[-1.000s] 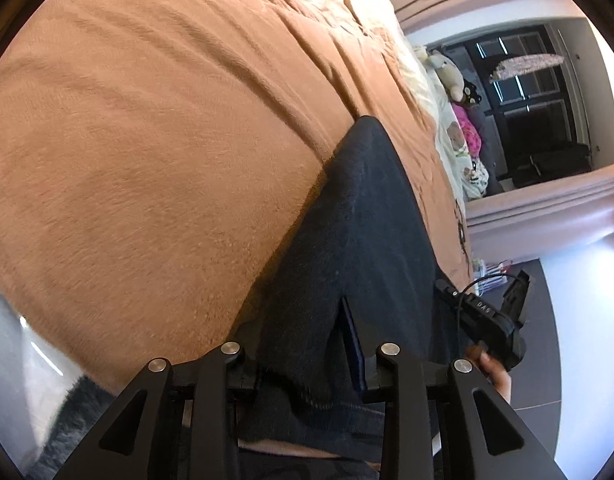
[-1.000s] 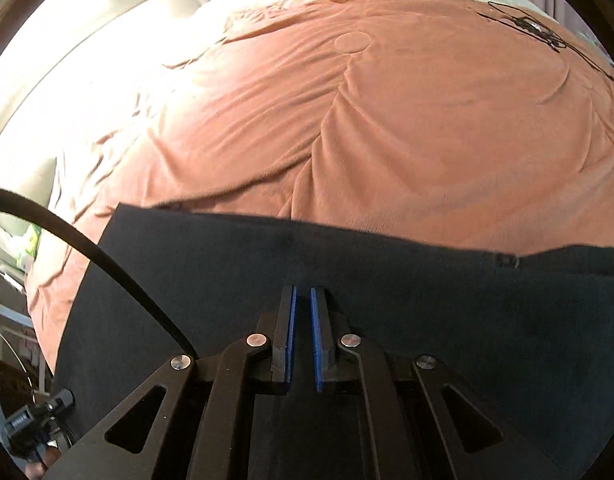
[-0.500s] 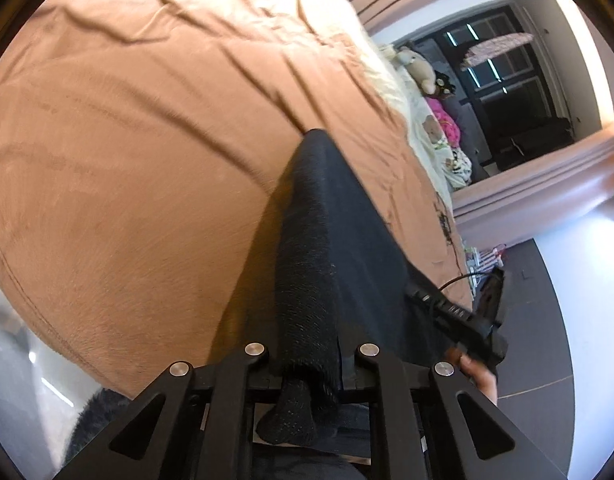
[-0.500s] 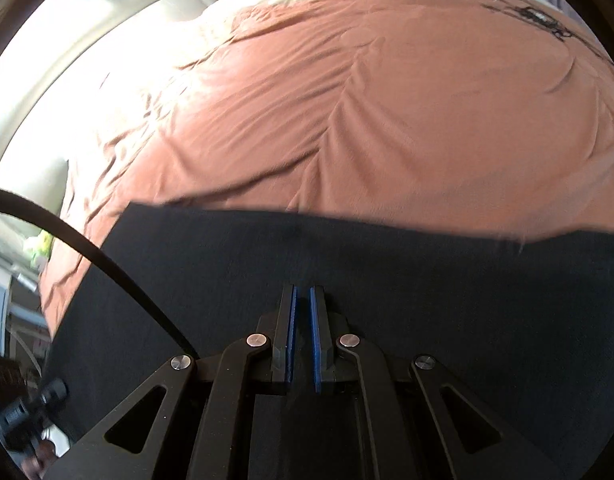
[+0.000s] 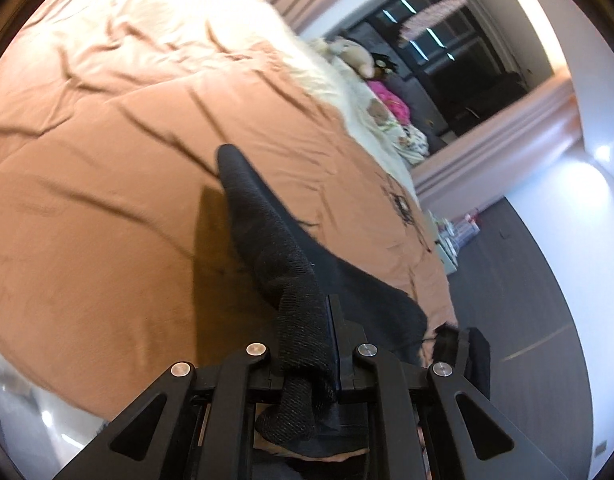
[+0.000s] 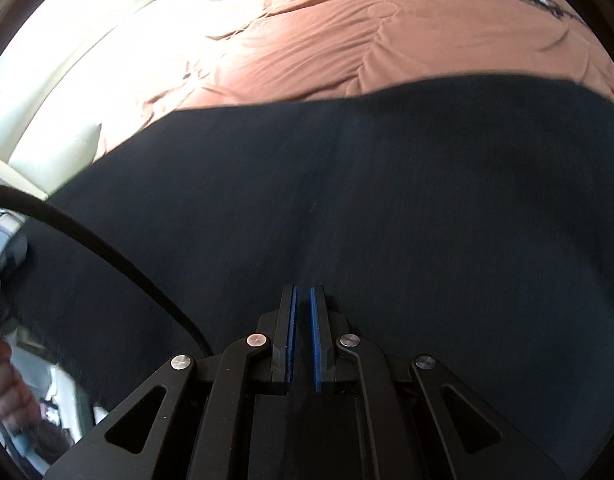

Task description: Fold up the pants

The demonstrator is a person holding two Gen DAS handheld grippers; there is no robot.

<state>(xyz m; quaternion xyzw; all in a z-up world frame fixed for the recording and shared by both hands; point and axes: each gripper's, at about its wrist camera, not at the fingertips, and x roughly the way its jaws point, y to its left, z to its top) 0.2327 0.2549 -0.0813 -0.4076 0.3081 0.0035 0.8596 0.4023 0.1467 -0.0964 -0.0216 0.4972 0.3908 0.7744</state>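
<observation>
The dark pants point(image 5: 267, 232) are lifted off the orange bedspread point(image 5: 107, 200). My left gripper point(image 5: 307, 320) is shut on a bunched edge of the pants, which hang in a raised ridge ahead of it and cast a shadow on the bed. In the right wrist view the pants point(image 6: 387, 200) spread wide and fill the lower view. My right gripper point(image 6: 302, 300) is shut on the cloth, blue pads nearly together. The other gripper shows at the left wrist view's lower right point(image 5: 467, 352).
The bed's cream sheet and pillows point(image 6: 87, 60) lie at the far side. Stuffed toys point(image 5: 359, 56) and a pink item point(image 5: 391, 104) sit by a dark window point(image 5: 467, 60). Grey floor point(image 5: 527, 280) lies right of the bed. A black cable point(image 6: 107, 248) crosses the right view.
The left gripper closed on the pants edge and both grippers lifted the pants higher off the bed. The cloth now covers more of the right wrist view.
</observation>
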